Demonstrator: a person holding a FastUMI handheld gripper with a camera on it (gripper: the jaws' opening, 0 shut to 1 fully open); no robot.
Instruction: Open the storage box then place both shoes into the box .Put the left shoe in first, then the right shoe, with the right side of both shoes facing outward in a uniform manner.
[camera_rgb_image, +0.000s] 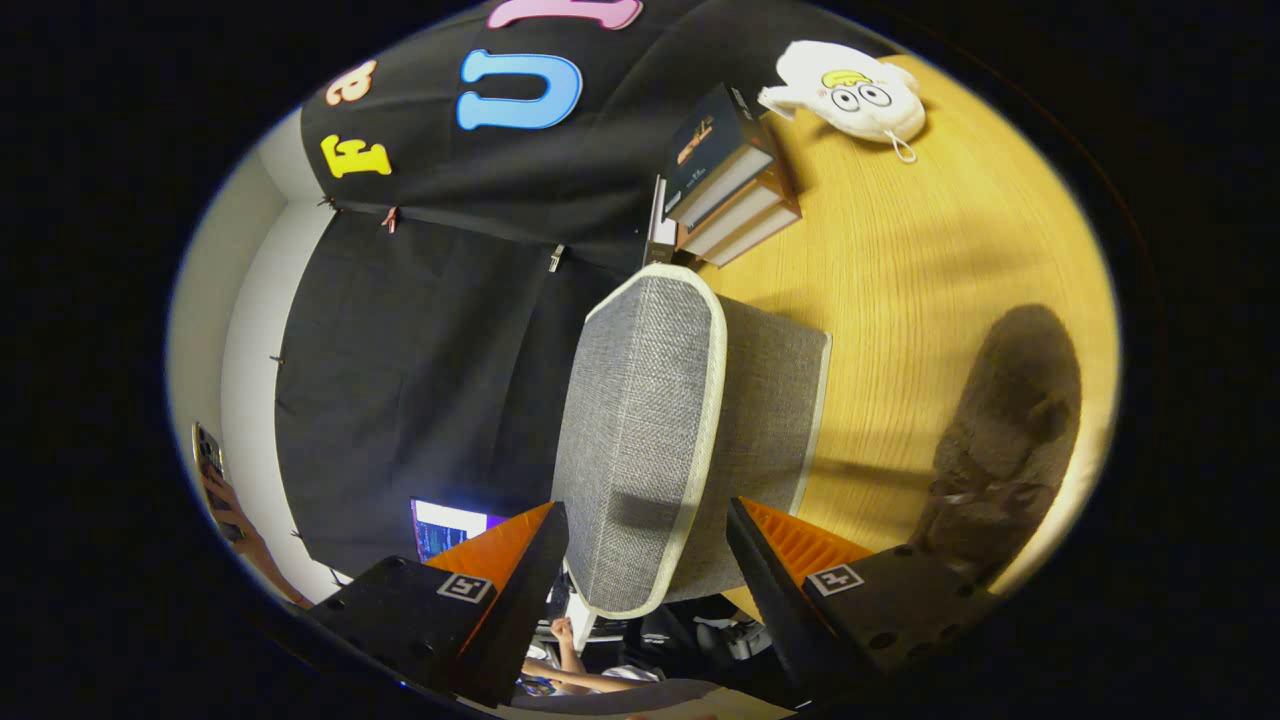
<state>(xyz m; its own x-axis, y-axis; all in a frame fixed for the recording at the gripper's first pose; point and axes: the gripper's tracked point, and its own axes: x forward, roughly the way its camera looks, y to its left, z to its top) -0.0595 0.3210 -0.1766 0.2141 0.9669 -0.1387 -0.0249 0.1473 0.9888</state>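
**Grey storage box between the claw's fingers, lid not yet open**

Shows the storage box (640, 420), grey woven fabric with pale piping, standing at the wooden table's (900, 260) edge beside the black cloth wall. Looks closed, with one broad piped panel turned toward the camera.

Places the gripper (645, 510) astride that panel, one of its fingers (520, 580) on either side of the box's near end. Leaves unclear whether both fingers press the fabric or merely flank it, so cannot tell if the claw is pinching or spread.

Risks, as a judgement: soft fabric giving way under a squeeze, so the fingers slide off the piping. Pulling the whole light box along, or tipping it over the table's edge, instead of lifting the lid. Seizing a side wall in place of the lid.

Farther in on the table, well apart from the box, lies a dark brown fuzzy shoe (1005, 440), too shadowed to tell left from right; hence a risk of loading in the wrong order.

Along the same edge beyond the box, a stack of books (725, 180); toward the far corner, a white plush toy (860, 95).
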